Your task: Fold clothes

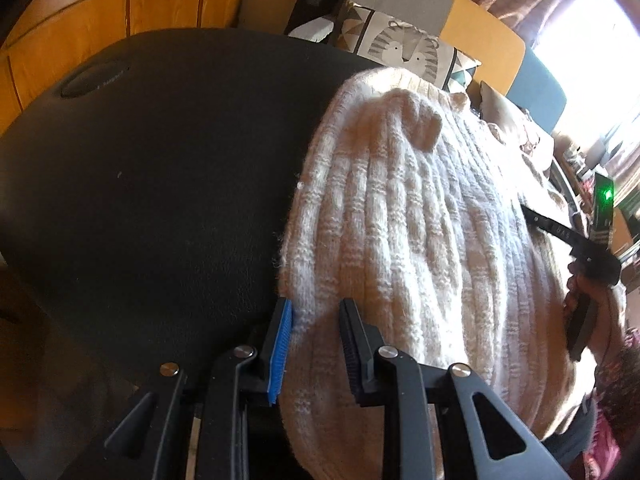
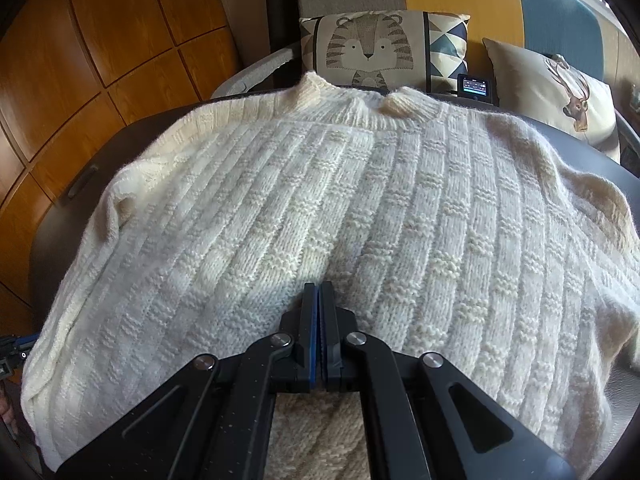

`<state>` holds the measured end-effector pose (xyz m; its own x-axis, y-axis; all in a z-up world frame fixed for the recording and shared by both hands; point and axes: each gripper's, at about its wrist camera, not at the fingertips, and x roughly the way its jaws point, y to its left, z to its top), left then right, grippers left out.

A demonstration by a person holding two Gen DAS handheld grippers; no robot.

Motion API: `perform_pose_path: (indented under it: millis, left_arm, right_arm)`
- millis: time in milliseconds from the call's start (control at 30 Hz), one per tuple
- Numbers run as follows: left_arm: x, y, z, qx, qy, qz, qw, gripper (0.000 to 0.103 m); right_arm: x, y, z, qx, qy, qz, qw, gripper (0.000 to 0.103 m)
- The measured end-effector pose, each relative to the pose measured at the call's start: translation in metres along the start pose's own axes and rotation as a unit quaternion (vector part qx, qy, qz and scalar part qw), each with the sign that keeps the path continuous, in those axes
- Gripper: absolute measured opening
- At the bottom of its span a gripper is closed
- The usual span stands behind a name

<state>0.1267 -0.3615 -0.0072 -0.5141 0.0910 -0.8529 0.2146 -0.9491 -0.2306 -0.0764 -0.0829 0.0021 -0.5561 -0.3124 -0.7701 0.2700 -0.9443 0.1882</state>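
Plainly, the right gripper was pressed fully together, its blue-lined pads meeting with no knit visibly caught between them, and it hovered low over the middle of the cream sweater. Ahead of that gripper the sweater lay spread across the dark table, collar at the far end, one sleeve seemingly turned in over the body toward its left. Beyond the collar sat a tiger cushion and a small lit screen.

The left gripper stood parted, straddling the sweater's near edge, blue pad on the outer side, bare dark table stretching away to its left.

Judging by this, a fold was under way: the sides looked partly gathered in, the length not yet doubled. A next move would seem to call for the left gripper to pinch that edge cleanly through the thick knit, and the right to find cloth to lift evenly.
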Motion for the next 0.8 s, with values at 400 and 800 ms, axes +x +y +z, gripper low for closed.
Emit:
perform_pose_path:
  millis: [400, 800]
  left_arm:
    - [-0.012, -0.009, -0.016, 0.002, -0.014, 0.047, 0.9988, 0.029]
    - [-0.044, -0.005, 0.002, -0.004, -0.064, 0.064, 0.9958, 0.007]
  right_arm:
    - [0.000, 0.001, 0.000, -0.002, 0.000, -0.002, 1.000, 0.000]
    - [-0.001, 0.002, -0.001, -0.004, 0.000, -0.003, 1.000, 0.000]
